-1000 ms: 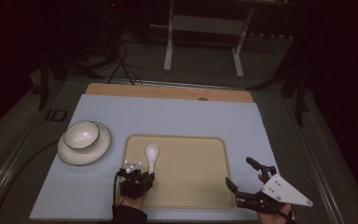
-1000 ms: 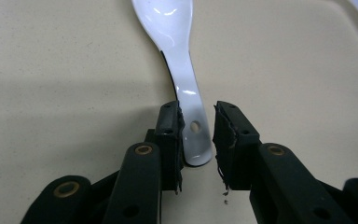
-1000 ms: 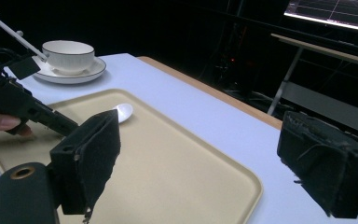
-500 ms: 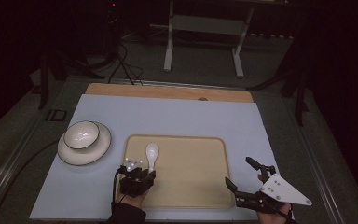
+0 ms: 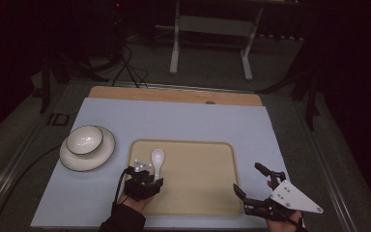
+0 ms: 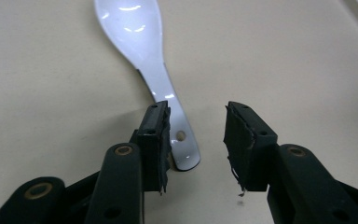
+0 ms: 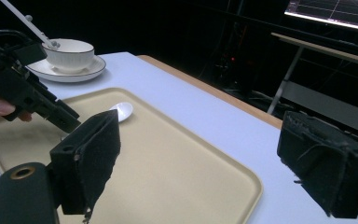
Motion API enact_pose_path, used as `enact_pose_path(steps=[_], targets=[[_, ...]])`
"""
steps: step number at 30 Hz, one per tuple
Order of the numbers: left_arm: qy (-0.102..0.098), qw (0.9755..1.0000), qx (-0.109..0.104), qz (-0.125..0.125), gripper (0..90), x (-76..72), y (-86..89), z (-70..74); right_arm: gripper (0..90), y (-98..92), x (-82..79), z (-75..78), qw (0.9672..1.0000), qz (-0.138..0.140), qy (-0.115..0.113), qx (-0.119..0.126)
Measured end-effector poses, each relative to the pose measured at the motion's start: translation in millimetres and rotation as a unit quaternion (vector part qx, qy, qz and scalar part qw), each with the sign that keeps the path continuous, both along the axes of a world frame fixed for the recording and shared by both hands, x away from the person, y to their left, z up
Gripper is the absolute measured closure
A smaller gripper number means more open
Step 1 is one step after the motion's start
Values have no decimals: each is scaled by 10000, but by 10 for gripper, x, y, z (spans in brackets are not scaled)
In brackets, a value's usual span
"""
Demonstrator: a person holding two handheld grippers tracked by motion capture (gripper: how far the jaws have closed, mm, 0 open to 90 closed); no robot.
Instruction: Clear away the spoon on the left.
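One camera looks down from high up. Two ride low and close. All see the tray (image 5: 198, 193) and spoon (image 6: 144, 56).

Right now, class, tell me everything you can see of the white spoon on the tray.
The white spoon looks like glossy ceramic, with a deep oval bowl, a short flat handle and a small hole near the handle's end. It lies flat near the left end of the beige tray, bowl pointing away from the person. The left gripper is open around the handle's end, one pad beside it; whether they touch is unclear.
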State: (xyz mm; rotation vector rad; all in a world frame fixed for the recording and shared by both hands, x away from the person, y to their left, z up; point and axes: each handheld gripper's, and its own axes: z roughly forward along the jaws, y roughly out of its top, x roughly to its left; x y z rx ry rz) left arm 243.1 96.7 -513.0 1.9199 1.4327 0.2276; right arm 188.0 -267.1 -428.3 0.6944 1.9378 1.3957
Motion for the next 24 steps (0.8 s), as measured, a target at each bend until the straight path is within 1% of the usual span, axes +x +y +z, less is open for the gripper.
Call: enact_pose_path(steps=[1, 2, 3, 4, 6, 7, 8, 9, 10, 11, 12, 13, 14, 15, 16, 17, 18, 19, 20, 23, 24], targets=[[12, 10000, -13, -57, 585, 7, 1, 2, 132, -2, 0, 1, 10000, -6, -2, 7], [28, 9999, -17, -128, 524, 18, 4, 3, 132, -5, 2, 2, 10000, -13, 5, 21], [22, 9998, -23, -174, 524, 28, 9, 6, 132, -5, 2, 2, 10000, -13, 5, 21], [11, 9998, -20, -193, 485, 36, 19, 16, 132, -5, 2, 1, 10000, -13, 8, 18], [-14, 9997, -41, -255, 435, 53, 47, 41, 132, -4, -1, -1, 10000, -13, 17, 11], [17, 9994, -125, -313, 407, 64, 69, 55, 132, -5, -1, 0, 10000, -10, 18, 13], [70, 9988, -254, -417, 358, 78, 101, 74, 132, -6, -2, 0, 10000, -10, 15, 14], [70, 9988, -254, -417, 351, 78, 101, 74, 132, -6, -2, 0, 10000, -10, 15, 14], [137, 9980, -304, -535, 351, 89, 138, 93, 132, -7, -2, -1, 10000, -15, 15, 14], [202, 9972, -357, -621, 292, 97, 156, 100, 132, -9, 2, -2, 10000, -17, 12, 9], [224, 9970, -361, -650, 246, 100, 163, 105, 132, -9, 6, -5, 10000, -16, 3, 8], [210, 9968, -364, -684, 222, 100, 169, 111, 132, -8, 6, -6, 10000, -20, 21, 5], [199, 9963, -349, -759, 222, 101, 172, 119, 132, -8, 6, -6, 10000, -20, 21, 5], [187, 9962, -298, -792, 202, 103, 171, 126, 132, -6, 7, -7, 10000, -18, 25, 2], [188, 9960, -292, -825, 159, 105, 170, 134, 132, -3, 7, -8, 10000, -18, 25, -4], [185, 9956, -292, -865, 145, 107, 167, 139, 132, -2, 6, -7, 10000, -21, 24, -3], [138, 9957, -244, -883, 131, 107, 160, 148, 132, -2, 5, -7, 10000, -21, 24, -2], [106, 9956, -209, -912, 85, 111, 156, 154, 132, -1, 5, -8, 10000, -19, 24, -7], [119, 9953, -196, -941, 26, 123, 155, 162, 132, -1, 9, -11, 10000, -17, 40, 0], [61, 9952, -188, -962, 26, 132, 162, 172, 132, -2, 10, -12, 10000, -21, 39, 0], [8, 9954, -134, -951, 25, 137, 168, 180, 131, -3, 9, -11, 10000, -20, 34, 0]])
